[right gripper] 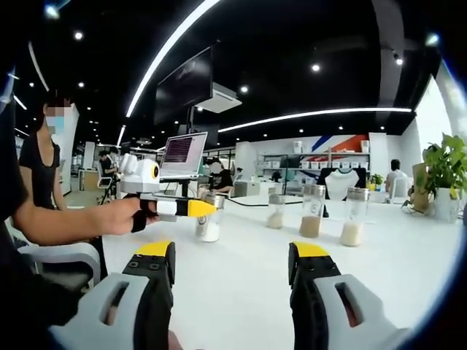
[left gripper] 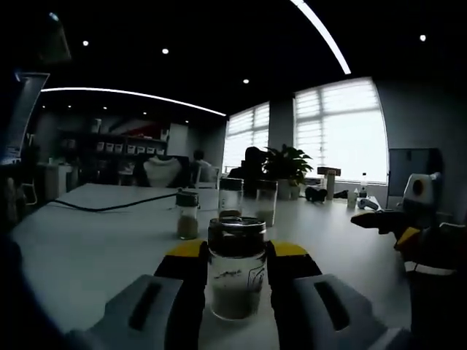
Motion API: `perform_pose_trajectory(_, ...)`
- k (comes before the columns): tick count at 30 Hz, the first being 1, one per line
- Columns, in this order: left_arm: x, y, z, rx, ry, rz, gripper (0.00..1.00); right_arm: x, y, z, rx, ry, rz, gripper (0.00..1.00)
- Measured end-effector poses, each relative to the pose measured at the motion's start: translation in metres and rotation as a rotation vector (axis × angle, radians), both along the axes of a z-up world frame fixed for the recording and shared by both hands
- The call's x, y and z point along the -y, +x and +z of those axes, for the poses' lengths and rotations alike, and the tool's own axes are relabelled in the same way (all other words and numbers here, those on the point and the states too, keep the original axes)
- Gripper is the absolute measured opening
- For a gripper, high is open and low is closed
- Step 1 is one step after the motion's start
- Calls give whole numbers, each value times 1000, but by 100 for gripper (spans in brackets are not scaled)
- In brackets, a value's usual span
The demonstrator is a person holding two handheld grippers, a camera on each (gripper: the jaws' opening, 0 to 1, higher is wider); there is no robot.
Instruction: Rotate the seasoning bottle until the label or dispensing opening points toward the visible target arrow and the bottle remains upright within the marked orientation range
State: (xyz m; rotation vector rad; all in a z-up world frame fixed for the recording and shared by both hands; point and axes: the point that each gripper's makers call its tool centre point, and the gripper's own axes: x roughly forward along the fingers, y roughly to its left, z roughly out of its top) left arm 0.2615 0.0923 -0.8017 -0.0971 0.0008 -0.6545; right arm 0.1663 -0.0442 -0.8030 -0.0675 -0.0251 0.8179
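A clear glass seasoning bottle (left gripper: 235, 281) with a dark lid and pale powder in its lower half stands upright on the white table (left gripper: 95, 248). My left gripper (left gripper: 235, 251) is shut on it, one yellow-tipped jaw against each side. In the right gripper view the same bottle (right gripper: 209, 227) shows at the left, held by the left gripper (right gripper: 198, 209) in a person's hand (right gripper: 124, 216). My right gripper (right gripper: 233, 251) stands open over bare table with nothing between its jaws; it also shows at the right edge (left gripper: 379, 219) of the left gripper view.
Three more glass bottles (right gripper: 312, 210) stand in a row further back on the table (right gripper: 241, 292). A black cable (left gripper: 109, 206) lies across the far side. A potted plant (left gripper: 286, 166) and small items stand near the window. A laptop (right gripper: 182, 154) sits behind the held bottle.
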Motion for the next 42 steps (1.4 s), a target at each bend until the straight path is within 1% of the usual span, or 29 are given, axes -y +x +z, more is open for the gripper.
perform_pose_trajectory(3, -3, 1, -3, -4, 5, 0, 34, 1, 0, 0, -3, 17, -2, 62)
perform_pose_trajectory(6, -5, 3, -6, -7, 13, 4, 34, 2, 1, -2, -9, 15, -2, 62)
perform_pose_trajectory(9, -7, 7, -6, -10, -3, 3, 34, 3, 2, -4, -18, 22, -4, 62)
perform_pose_trajectory(12, -7, 13, -6, -32, -29, -1, 34, 3, 1, -4, -20, 23, -2, 62)
perform_pose_trajectory(16, -3, 19, -5, -22, -26, -13, 34, 1, 0, -4, -17, 24, 6, 60)
perform_pose_trajectory(19, -4, 22, -5, -6, 14, 0, 34, 1, -1, -4, -15, 28, 5, 60)
perform_pose_trajectory(23, -6, 28, -5, -14, 1, -2, 34, 1, 0, -6, -20, 32, 6, 60)
perform_pose_trajectory(26, -4, 35, -5, 17, 67, -11, 34, 0, 0, -8, -30, 36, 8, 59)
perform_pose_trajectory(28, -4, 41, -5, -20, 11, -14, 34, 0, 0, -9, -35, 37, 11, 59)
perform_pose_trajectory(29, -5, 43, -3, -17, 3, -15, 34, 0, 0, -9, -37, 38, 12, 59)
perform_pose_trajectory(31, -3, 47, 0, -2, 8, -19, 34, 0, 0, -9, -37, 38, 12, 59)
perform_pose_trajectory(32, -3, 51, 2, 14, 20, -17, 34, 0, 0, -9, -39, 39, 12, 59)
perform_pose_trajectory(33, -2, 53, 2, 17, 27, -16, 34, 0, 0, -9, -39, 40, 13, 59)
perform_pose_trajectory(36, -4, 60, 0, 11, 41, -15, 34, 0, 0, -9, -36, 40, 13, 59)
perform_pose_trajectory(39, -3, 59, -7, -3, 47, -28, 34, 3, 1, -10, -38, 41, 10, 58)
perform_pose_trajectory(40, -4, 59, 0, 40, 29, -33, 34, 3, 1, -11, -43, 42, 10, 58)
perform_pose_trajectory(41, -5, 57, -4, 8, 21, -28, 34, 4, 2, -12, -47, 45, 9, 58)
perform_pose_trajectory(42, -6, 56, -3, 7, 19, -27, 34, 5, 2, -13, -51, 49, 7, 58)
